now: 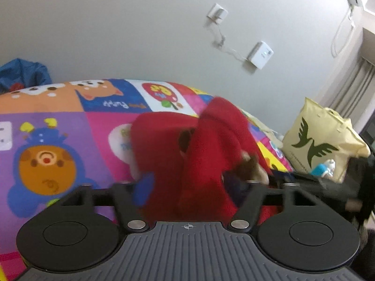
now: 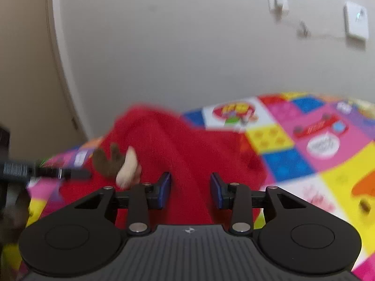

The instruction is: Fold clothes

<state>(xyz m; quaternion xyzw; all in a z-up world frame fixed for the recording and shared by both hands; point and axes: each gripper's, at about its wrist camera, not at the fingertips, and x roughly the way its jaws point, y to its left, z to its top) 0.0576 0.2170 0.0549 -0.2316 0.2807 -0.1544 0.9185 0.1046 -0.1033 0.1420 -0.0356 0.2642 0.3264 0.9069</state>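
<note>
- red sweater (image 1: 187, 154) bunched on cartoon patchwork bedspread (image 1: 54, 126), brown-white trim showing
- left gripper (image 1: 189, 187): fingers buried in red fabric, can't tell its state
- right gripper (image 2: 190, 188): blue pads (image 2: 165, 187) apart, over sweater
- yellow tote bag (image 1: 321, 145) beside bed

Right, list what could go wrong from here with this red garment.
1. The red garment is bunched and partly lifted off the patchwork blanket, so a fold made now would likely crease unevenly.
2. The right gripper is open around the cloth without pinching it, so that side may be left behind.
3. The brown and cream trim could end up trapped inside the fold.
</note>
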